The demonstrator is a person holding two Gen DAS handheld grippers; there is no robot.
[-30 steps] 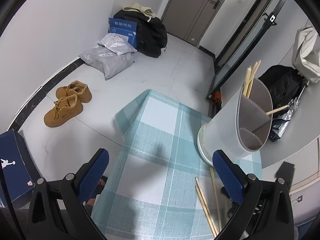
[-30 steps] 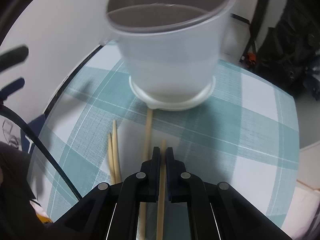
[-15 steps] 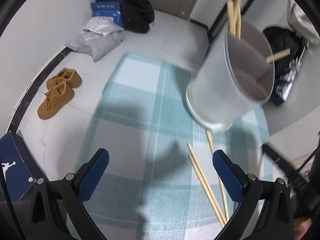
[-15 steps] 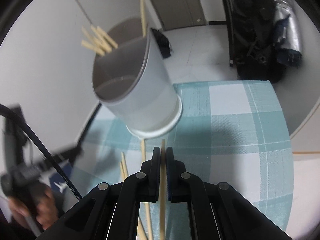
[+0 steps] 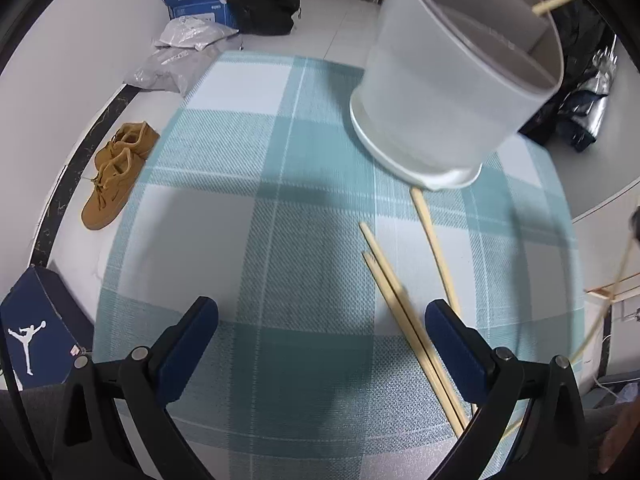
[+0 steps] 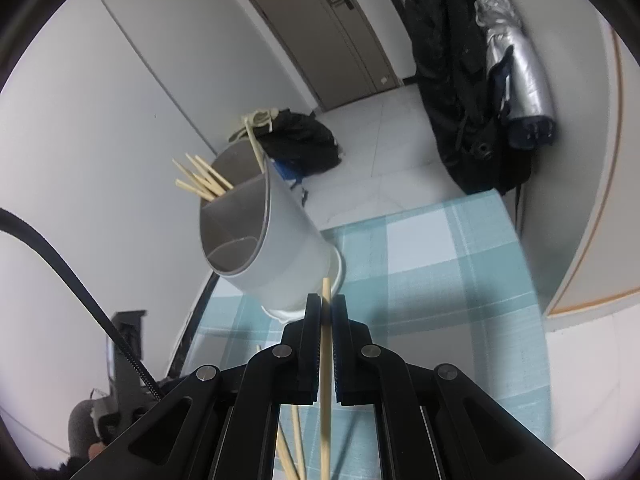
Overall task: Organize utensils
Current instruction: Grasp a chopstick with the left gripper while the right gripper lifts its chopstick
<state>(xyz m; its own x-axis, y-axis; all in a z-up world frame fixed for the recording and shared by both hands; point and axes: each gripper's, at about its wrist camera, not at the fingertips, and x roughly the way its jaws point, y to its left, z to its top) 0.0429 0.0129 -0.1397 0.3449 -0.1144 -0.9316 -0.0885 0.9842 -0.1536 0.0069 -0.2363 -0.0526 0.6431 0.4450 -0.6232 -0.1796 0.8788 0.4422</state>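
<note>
the right claw (image 6: 326,312) is clenched on a single wooden chopstick (image 6: 325,364), which is pinched between the two pads and runs lengthwise along them, its tip poking out just past the fingertips. the claw is raised above the tabletop (image 6: 460,280), which is covered by a teal and white checked cloth. just beyond the chopstick's tip, a white utensil holder (image 6: 272,248) with an inner divider is seen standing on a white saucer base. several chopsticks (image 6: 202,182) are already gathered in its far compartment, their ends sticking out over the rim; the near compartment looks bare as far as can be seen.

the left claw (image 5: 320,344) is released, its blue-padded fingers spread wide with nothing between them, and is held over the cloth. in its view the holder (image 5: 448,92) is found at the upper right. three loose chopsticks (image 5: 404,320) are left lying on the cloth between the holder and the right-hand finger: two side by side, touching, and a third (image 5: 436,252) a little apart, its far end at the holder's base.

a pair of tan shoes (image 5: 116,172) is seen on the floor beside the tabletop.
</note>
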